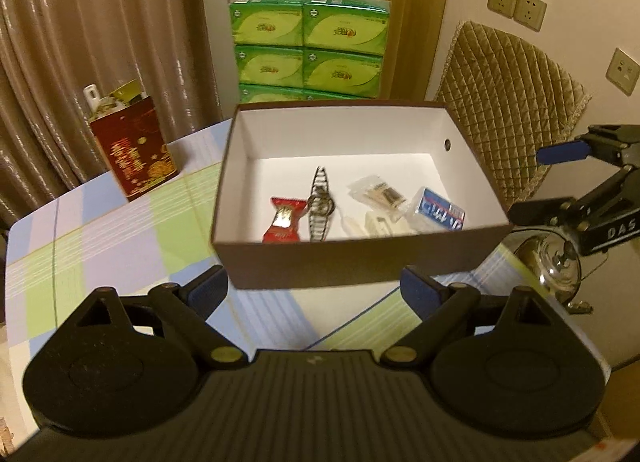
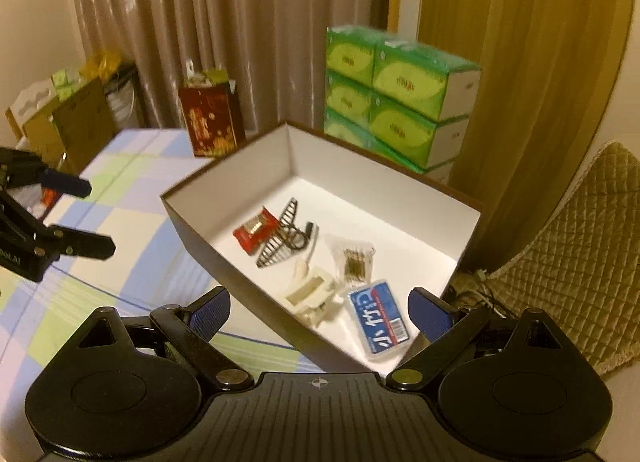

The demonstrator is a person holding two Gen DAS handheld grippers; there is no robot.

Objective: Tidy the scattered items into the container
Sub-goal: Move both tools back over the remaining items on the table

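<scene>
Both the left gripper and right gripper are released, empty, near the shoebox; a careless sweep could shove it.

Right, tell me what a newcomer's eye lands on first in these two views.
The open brown box with white walls, mid-table on the checked cloth, holding a red snack wrapper, a wristwatch and a blue-labelled case. Behind it rises a stack of bright green tissue packs. Both the left gripper and right gripper hang open and empty.
</scene>
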